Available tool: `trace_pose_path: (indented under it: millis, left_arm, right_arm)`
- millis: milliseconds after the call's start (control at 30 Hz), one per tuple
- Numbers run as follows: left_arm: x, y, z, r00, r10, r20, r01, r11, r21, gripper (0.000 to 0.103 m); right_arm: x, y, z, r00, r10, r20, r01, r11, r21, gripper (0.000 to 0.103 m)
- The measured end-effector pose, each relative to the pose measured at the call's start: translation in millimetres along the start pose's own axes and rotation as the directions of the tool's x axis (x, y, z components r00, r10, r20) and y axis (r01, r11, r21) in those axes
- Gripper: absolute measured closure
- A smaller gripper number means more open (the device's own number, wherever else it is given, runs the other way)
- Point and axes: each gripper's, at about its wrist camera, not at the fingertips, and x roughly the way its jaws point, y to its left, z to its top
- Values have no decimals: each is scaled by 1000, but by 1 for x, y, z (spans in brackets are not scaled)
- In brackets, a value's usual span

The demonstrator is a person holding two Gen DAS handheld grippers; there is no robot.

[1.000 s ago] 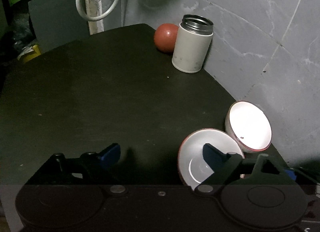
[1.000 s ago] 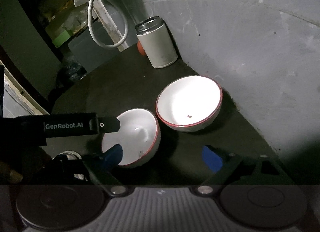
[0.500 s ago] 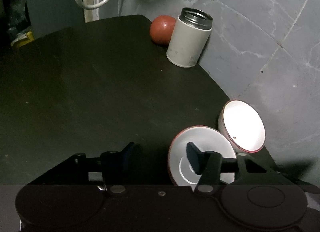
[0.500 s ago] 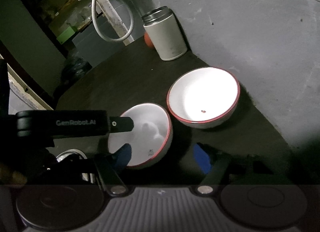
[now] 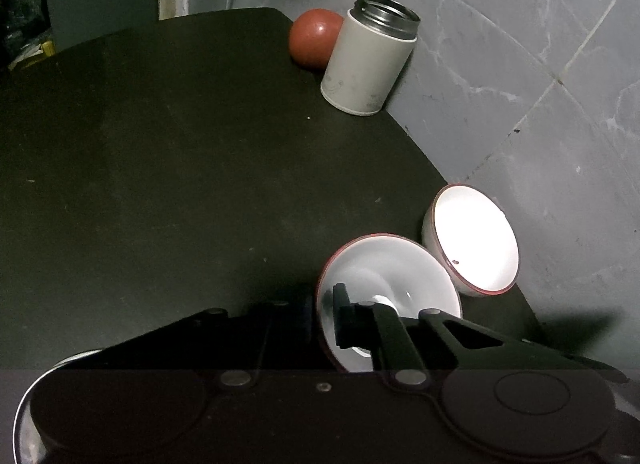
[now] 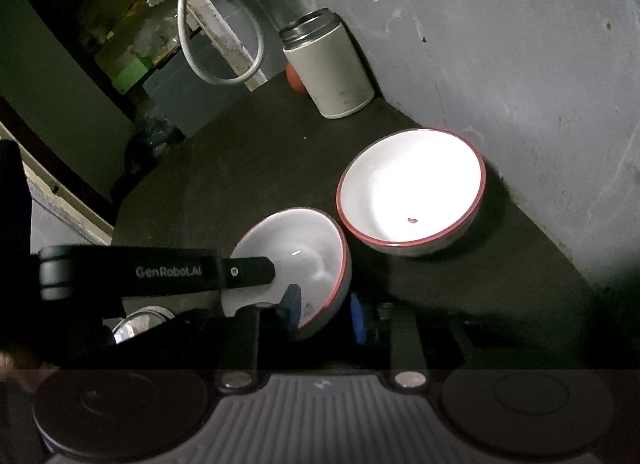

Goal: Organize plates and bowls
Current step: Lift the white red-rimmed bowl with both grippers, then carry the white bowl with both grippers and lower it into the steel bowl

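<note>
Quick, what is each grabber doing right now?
Left gripper: shut on the near bowl.
Right gripper: shut on the near bowl's rim too.

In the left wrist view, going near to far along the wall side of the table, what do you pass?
left gripper → tilted bowl → bright bowl → white canister → red ball

A white can (image 5: 370, 63) with an open metal top stands on the dark desk (image 5: 180, 167), upper middle. A red ball (image 5: 314, 39) touches its left side. A white hose (image 6: 216, 59) loops at upper left.
</note>
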Motion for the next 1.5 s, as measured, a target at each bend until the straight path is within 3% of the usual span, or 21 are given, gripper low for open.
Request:
trace_pose_path:
  millis: [333, 733, 900, 1233, 1500]
  left_arm:
    - [-19, 0, -11, 999, -24, 22, 24, 1000, -13, 96]
    - [-88, -2, -39, 991, -97, 93, 95, 995, 25, 96]
    - [-116, 5, -62, 982, -160, 100, 159, 987, 23, 96]
    - [-135, 21, -122, 970, -241, 37, 240, 970, 30, 96]
    - [-125, 18, -146, 972, -227, -57, 231, 970, 80, 96]
  right_arm:
    - [-14, 6, -3, 999, -25, 23, 25, 1000, 8, 81]
    - [-73, 39, -24, 997, -22, 75, 24, 999, -29, 82]
    - [-101, 55, -43, 997, -41, 71, 45, 997, -58, 82]
    - [-137, 77, -92, 995, -100, 14, 101, 988, -116, 82]
    - [-140, 81, -116, 984, -164, -66, 155, 980, -123, 82]
